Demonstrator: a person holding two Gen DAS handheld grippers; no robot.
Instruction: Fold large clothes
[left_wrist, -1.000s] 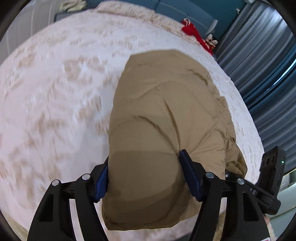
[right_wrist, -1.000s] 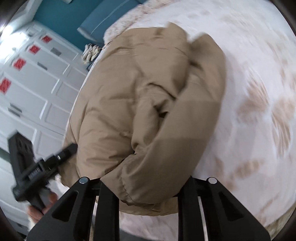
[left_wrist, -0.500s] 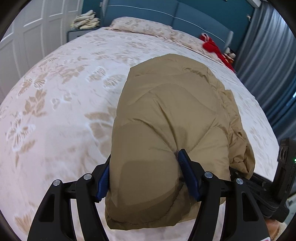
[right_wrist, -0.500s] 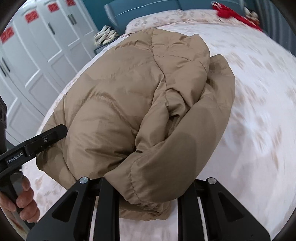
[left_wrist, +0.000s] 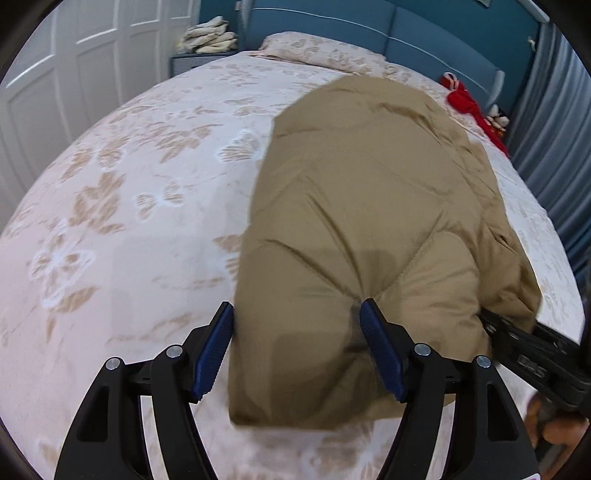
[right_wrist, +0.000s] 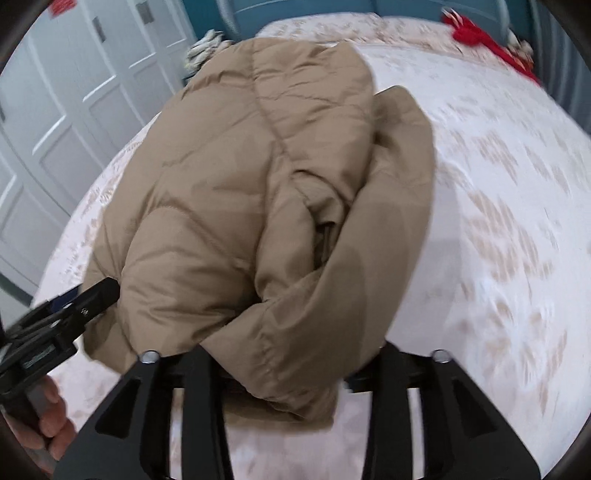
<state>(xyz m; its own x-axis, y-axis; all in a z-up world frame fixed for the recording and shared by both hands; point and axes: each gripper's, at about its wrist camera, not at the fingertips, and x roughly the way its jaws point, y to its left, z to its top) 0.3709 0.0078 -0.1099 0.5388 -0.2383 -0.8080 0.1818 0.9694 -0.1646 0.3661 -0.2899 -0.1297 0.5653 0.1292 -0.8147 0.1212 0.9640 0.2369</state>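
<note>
A tan puffer jacket (left_wrist: 365, 221) lies folded in a thick bundle on the floral bed cover (left_wrist: 122, 206). My left gripper (left_wrist: 297, 328) is open. A gap shows between the left blue pad and the jacket's near left edge, and the right pad (left_wrist: 376, 343) presses into the fabric. In the right wrist view the jacket (right_wrist: 258, 177) fills the middle. My right gripper (right_wrist: 273, 354) has its fingertips hidden under the jacket's near right fold, so its grip is unclear. The left gripper's finger (right_wrist: 88, 299) shows at the jacket's left edge.
A red garment (left_wrist: 465, 103) lies at the far right of the bed near the blue headboard (left_wrist: 369, 33). A nightstand with folded cloths (left_wrist: 207, 37) stands beside white wardrobe doors (left_wrist: 74, 55). Grey curtains (left_wrist: 561, 129) hang on the right.
Both grippers swung round with the jacket bundle toward the headboard. The left jaws have opened off the jacket's near edge. The bundle now rests lower on the bed.
</note>
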